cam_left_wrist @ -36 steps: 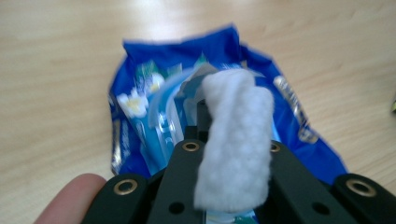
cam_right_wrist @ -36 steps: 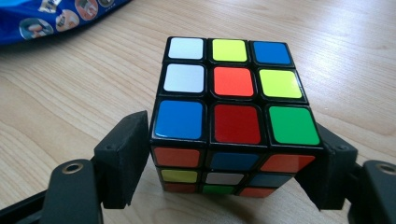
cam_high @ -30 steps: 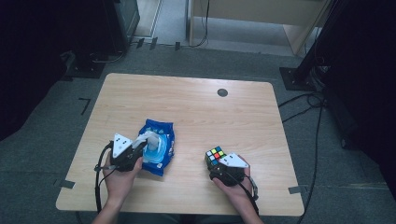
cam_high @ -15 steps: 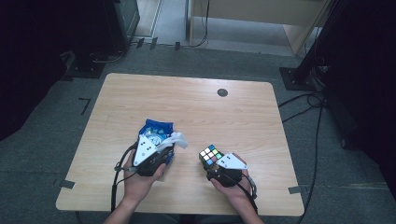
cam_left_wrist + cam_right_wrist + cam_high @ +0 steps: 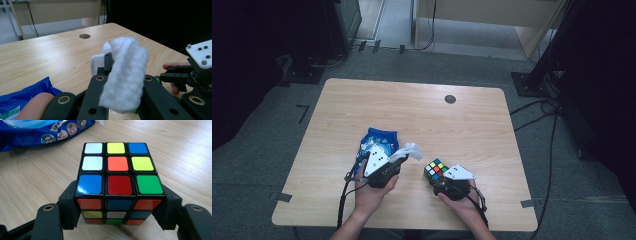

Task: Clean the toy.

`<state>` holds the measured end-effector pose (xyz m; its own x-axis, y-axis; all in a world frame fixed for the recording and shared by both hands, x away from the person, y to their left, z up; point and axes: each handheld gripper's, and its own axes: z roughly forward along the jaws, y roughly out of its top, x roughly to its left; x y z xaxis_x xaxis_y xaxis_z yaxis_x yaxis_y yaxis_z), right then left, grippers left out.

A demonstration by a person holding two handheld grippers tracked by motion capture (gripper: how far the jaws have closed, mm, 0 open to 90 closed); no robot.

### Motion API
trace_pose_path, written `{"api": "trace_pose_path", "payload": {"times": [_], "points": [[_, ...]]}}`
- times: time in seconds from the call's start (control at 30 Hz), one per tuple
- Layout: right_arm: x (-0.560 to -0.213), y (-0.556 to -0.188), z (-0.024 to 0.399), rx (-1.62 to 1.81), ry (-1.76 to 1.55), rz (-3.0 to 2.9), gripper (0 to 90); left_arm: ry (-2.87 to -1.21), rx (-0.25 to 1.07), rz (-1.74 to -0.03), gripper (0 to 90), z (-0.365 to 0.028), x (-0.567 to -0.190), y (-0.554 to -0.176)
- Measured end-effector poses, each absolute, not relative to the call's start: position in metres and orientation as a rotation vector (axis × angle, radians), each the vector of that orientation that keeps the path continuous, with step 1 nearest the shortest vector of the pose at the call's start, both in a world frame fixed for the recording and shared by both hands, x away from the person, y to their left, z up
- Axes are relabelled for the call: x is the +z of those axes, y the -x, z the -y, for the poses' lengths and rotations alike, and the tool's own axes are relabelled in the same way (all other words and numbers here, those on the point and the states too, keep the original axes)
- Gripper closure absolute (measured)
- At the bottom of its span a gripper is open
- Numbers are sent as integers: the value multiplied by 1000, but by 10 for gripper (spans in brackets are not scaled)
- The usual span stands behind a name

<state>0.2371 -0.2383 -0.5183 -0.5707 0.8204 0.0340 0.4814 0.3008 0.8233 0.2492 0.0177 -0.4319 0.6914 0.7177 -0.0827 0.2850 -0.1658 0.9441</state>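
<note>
My left gripper (image 5: 398, 160) is shut on a white wipe (image 5: 408, 151), which sticks out toward the right just past a blue wipe pack (image 5: 377, 139). In the left gripper view the wipe (image 5: 125, 72) is draped over the black jaws of the left gripper (image 5: 120, 83), and a thumb rests at the lower left. My right gripper (image 5: 439, 177) is shut on a scrambled colour cube (image 5: 436, 169) near the table's front edge. The cube (image 5: 117, 177) sits squarely between the two pads of the right gripper (image 5: 117, 213). Wipe and cube are a short gap apart.
The wooden table (image 5: 412, 115) has a round dark cable hole (image 5: 450, 99) at the back right. The blue pack (image 5: 37, 132) lies flat left of the cube. Dark stands and cables ring the table on the floor.
My left gripper has moved to the right, off the blue pack and toward the cube, carrying the white wipe. The right gripper and cube have barely shifted.
</note>
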Motion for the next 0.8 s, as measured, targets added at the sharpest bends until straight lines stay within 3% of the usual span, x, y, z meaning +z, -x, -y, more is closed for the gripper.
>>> {"api": "trace_pose_path", "payload": {"times": [0.53,0.8], "points": [[-522,-239,231,1051,-1167,-2234,347,-1732,423,-837,850,-29,-441,-252],[-504,-230,223,1156,-1076,-2253,347,-1764,379,-765,843,-14,-443,-246]]}}
